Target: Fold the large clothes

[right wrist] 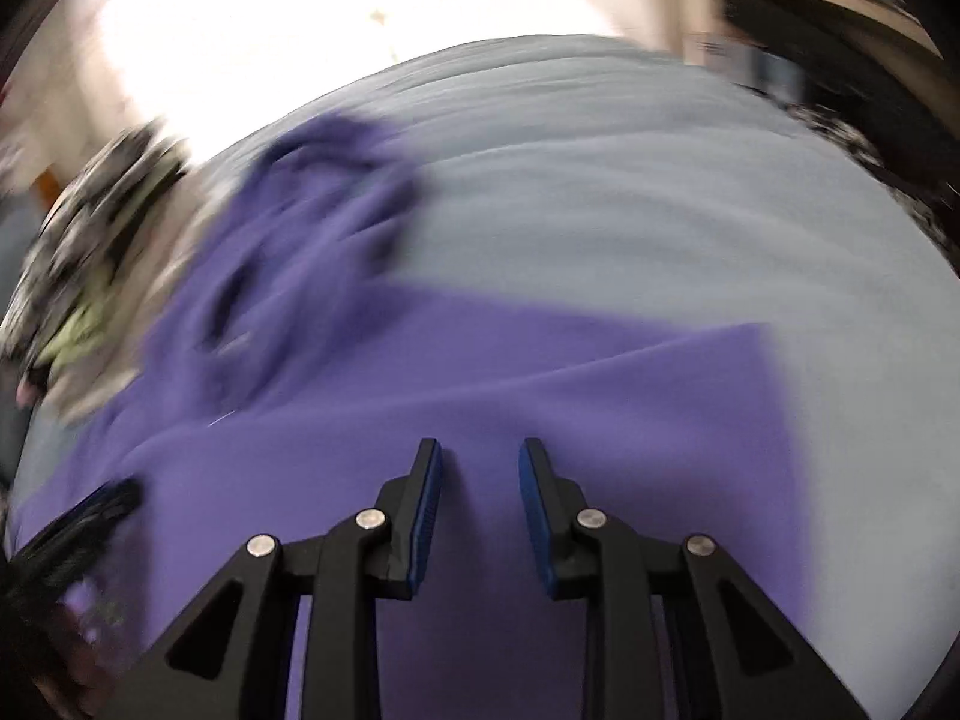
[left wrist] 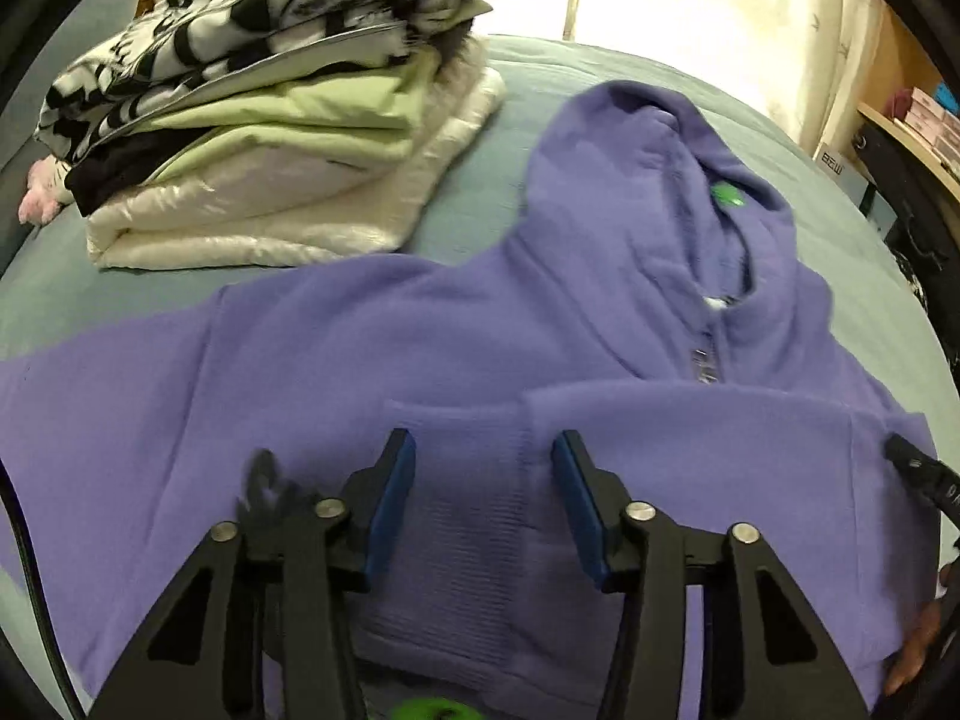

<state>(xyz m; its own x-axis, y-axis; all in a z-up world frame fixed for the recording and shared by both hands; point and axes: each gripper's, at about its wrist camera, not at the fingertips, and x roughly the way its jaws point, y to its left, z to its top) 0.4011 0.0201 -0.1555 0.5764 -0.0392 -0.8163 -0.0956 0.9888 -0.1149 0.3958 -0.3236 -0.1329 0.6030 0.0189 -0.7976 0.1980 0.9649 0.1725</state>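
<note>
A purple zip hoodie (left wrist: 420, 336) lies flat on the bed, hood toward the far side, zipper pull (left wrist: 703, 367) at the chest. One sleeve is folded across its front, with the ribbed cuff (left wrist: 474, 516) between my left fingers. My left gripper (left wrist: 483, 450) is open, just above the cuff, holding nothing. The tip of my right gripper (left wrist: 912, 468) shows at the right edge. In the blurred right wrist view, my right gripper (right wrist: 480, 456) is open over the hoodie (right wrist: 480, 372), empty.
A stack of folded clothes (left wrist: 282, 120) stands on the grey-green bed (left wrist: 540, 66) at the far left, also showing blurred in the right wrist view (right wrist: 102, 252). Bare bed sheet (right wrist: 660, 210) lies right of the hoodie. A shelf with boxes (left wrist: 924, 120) is far right.
</note>
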